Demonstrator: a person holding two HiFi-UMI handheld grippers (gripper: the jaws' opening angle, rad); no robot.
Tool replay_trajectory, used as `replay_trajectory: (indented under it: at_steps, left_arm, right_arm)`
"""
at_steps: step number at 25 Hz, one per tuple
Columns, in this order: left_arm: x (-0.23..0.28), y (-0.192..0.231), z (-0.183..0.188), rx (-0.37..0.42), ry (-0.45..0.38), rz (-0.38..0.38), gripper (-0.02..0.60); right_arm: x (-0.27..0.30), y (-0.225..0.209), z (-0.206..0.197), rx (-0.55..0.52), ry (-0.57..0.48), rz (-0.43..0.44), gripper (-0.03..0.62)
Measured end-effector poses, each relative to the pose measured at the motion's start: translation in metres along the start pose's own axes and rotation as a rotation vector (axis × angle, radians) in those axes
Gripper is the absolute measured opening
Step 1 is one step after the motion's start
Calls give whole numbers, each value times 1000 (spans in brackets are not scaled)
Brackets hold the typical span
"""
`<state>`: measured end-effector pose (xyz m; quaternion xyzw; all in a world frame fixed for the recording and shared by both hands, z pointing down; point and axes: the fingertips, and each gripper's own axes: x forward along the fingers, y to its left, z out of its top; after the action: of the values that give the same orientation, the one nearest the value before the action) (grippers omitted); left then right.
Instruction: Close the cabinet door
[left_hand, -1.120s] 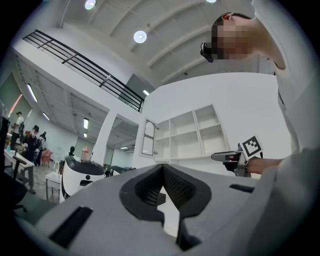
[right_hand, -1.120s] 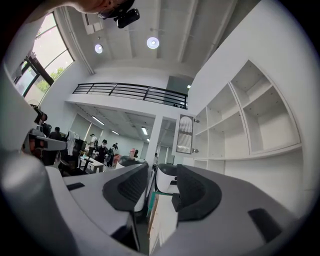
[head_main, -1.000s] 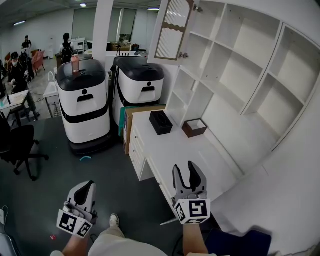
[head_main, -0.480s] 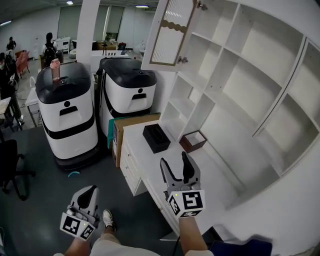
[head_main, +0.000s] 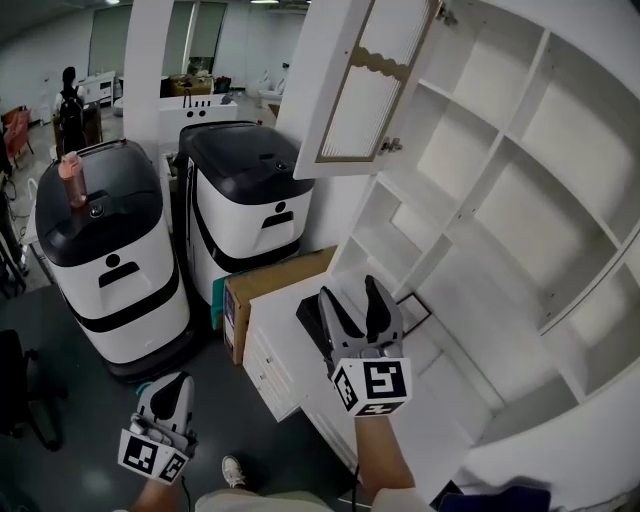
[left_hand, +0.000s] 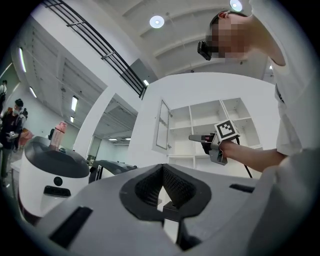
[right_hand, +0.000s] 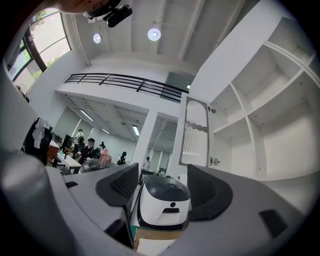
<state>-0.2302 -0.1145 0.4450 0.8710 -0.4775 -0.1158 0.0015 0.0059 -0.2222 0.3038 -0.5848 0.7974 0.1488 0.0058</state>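
Observation:
The white cabinet door (head_main: 360, 90) with a ribbed panel hangs open at the upper left of the wall shelving (head_main: 500, 200). It also shows in the right gripper view, ahead and above the jaws, as the door (right_hand: 196, 132), and far off in the left gripper view (left_hand: 163, 125). My right gripper (head_main: 353, 298) is raised over the desk, below the door and apart from it, open with nothing between its fingers. My left gripper (head_main: 168, 395) hangs low at the left over the floor, shut and empty. The left gripper view catches the right gripper (left_hand: 200, 139) pointing toward the shelves.
Two white-and-black machines (head_main: 110, 260) (head_main: 250, 200) stand left of the white desk with drawers (head_main: 290, 350). A pink bottle (head_main: 72, 180) sits on the nearer machine. A cardboard box (head_main: 270, 285) leans by the desk. A person (head_main: 68, 100) stands far back.
I have walked closer to the cabinet, so the door and shelves loom larger. The right gripper has risen toward the door and its jaws have spread wider. The left gripper stayed low and shut.

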Motion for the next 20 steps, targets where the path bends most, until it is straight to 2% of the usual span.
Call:
replay_trajectory:
  at_steps: [4, 8, 20]
  left_arm:
    - [34, 15, -8, -37, 8, -32, 6]
    - [57, 18, -3, -31, -12, -46, 6]
    - [92, 45, 11, 11, -77, 77, 6]
  right_arm:
    - [34, -7, -1, -21, 10, -15, 281]
    - [64, -19, -7, -20, 11, -27, 281]
    - [177, -37, -2, -59, -26, 39, 301]
